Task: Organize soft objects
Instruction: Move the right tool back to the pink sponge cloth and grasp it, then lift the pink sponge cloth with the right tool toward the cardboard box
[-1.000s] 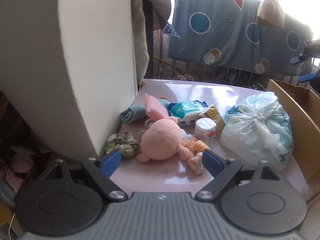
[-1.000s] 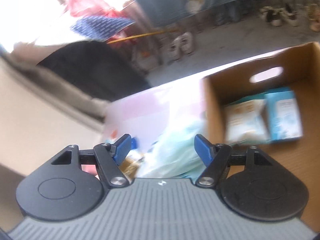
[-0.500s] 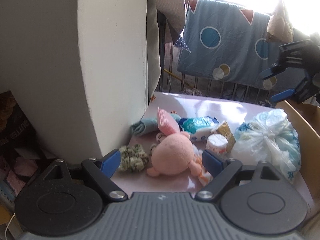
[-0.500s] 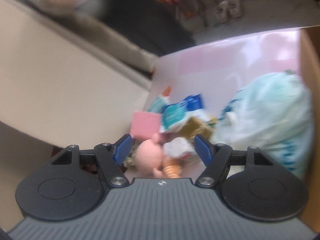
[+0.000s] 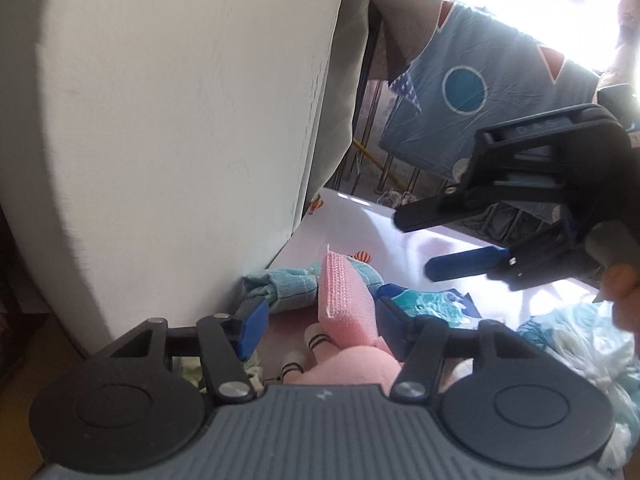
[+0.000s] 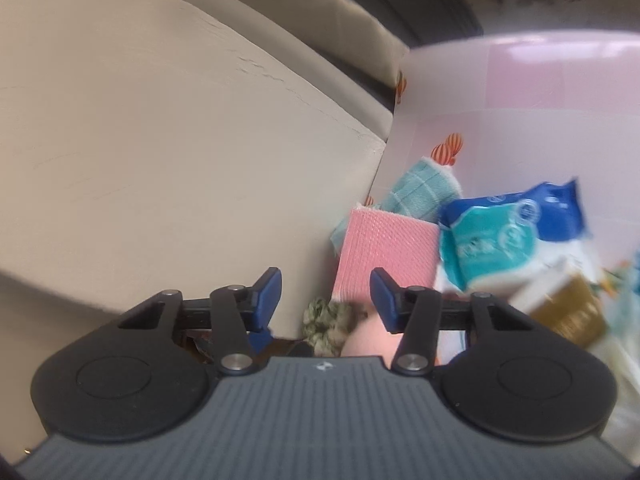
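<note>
Left wrist view: left gripper (image 5: 318,322) spread wide and empty, hovering over a pile of soft things on the pink table (image 5: 360,220). Pink sponge cloth (image 5: 346,300) standing on edge between the blue fingers, untouched; plush toy (image 5: 348,368) just below, largely hidden by the gripper body. Rolled teal towel (image 5: 286,288) lying against the white wall block (image 5: 180,120), tissue pack (image 5: 428,304) and knotted plastic bag (image 5: 580,340) to the right. Right gripper (image 5: 416,240) reaching in from the right, parted, nothing held.

Right wrist view: right gripper (image 6: 325,294) open and empty above the same pile; sponge cloth (image 6: 384,256), towel (image 6: 416,192) and tissue pack (image 6: 504,232) ahead, green scrunchie (image 6: 330,318) at the fingers' base. Gold packet (image 6: 572,312) blurred beyond reading.

Sorting judged barely advanced here: every soft item seen on the table, none gripped. Any destination container out of frame.
</note>
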The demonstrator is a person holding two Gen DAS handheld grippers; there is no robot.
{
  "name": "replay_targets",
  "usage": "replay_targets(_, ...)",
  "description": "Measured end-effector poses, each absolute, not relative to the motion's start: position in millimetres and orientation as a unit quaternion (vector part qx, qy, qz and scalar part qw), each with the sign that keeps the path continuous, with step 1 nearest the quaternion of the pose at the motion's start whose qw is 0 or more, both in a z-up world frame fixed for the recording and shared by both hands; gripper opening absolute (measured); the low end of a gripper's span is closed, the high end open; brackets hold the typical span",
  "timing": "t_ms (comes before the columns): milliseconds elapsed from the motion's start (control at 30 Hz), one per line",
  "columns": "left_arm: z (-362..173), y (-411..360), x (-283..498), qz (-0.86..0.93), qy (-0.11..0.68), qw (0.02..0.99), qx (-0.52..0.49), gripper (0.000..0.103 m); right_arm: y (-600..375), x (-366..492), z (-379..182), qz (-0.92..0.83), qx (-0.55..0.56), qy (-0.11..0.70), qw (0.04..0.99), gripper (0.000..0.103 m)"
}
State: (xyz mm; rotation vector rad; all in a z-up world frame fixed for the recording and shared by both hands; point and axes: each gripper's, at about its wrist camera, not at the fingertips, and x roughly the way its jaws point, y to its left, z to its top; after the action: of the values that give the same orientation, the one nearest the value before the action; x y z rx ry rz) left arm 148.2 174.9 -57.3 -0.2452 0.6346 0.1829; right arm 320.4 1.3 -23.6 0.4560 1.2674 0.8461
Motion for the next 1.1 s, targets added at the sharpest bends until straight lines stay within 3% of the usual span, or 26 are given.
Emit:
replay_targets(133, -74.5, 179.8, 178.2, 0.088, 0.343, 0.926, -0.128, 0.052, 19.0, 335.0, -55.5, 0.374, 0.209, 0.580, 0.693, 0.048)
replay_targets(233, -83.5, 181.9, 191.0, 0.082, 0.359, 0.920, -0.132, 0.038, 25.0, 340.9, -69.9, 0.367, 0.206, 0.589, 0.689, 0.048)
replay_targets(300, -85.5, 181.3, 194.3, 0.086, 0.359, 0.920, -0.131, 0.023, 28.9, 343.1, -75.3, 0.366, 0.199, 0.593, 0.689, 0.050)
replay_targets(633, -73.0, 155.1, 183.5, 0.046, 0.303, 0.946, -0.103, 0.012, 33.2, 343.0, -65.8, 0.351, 0.146, 0.600, 0.704, 0.056)
replay_targets(767, -73.3, 141.5, 184.6, 0.029, 0.303, 0.948, -0.092, 0.012, 33.0, 341.6, -62.8, 0.339, 0.119, 0.597, 0.717, 0.056)
replay_targets(833, -73.8, 139.4, 189.6, 0.020, 0.303, 0.948, -0.093, 0.011, 32.3, 341.1, -63.2, 0.331, 0.106, 0.591, 0.728, 0.048)
replay_targets(900, -73.2, 138.0, 189.8, 0.013, 0.304, 0.948, -0.095, 0.011, 27.8, 341.2, -65.3, 0.324, 0.099, 0.589, 0.734, 0.031)
replay_targets(933, -73.4, 139.4, 189.9, 0.007, 0.304, 0.948, -0.098, 0.011, 22.2, 341.7, -66.9, 0.322, 0.109, 0.589, 0.733, 0.031)
replay_targets(1033, -74.1, 144.8, 186.0, -0.001, 0.305, 0.947, -0.103, 0.026, 5.6, 342.6, -67.2, 0.314, 0.149, 0.579, 0.738, 0.029)
replay_targets(1100, -75.7, 144.0, 181.7, -0.003, 0.307, 0.946, -0.102, 0.041, -7.5, 340.9, -59.9, 0.305, 0.170, 0.596, 0.723, 0.029)
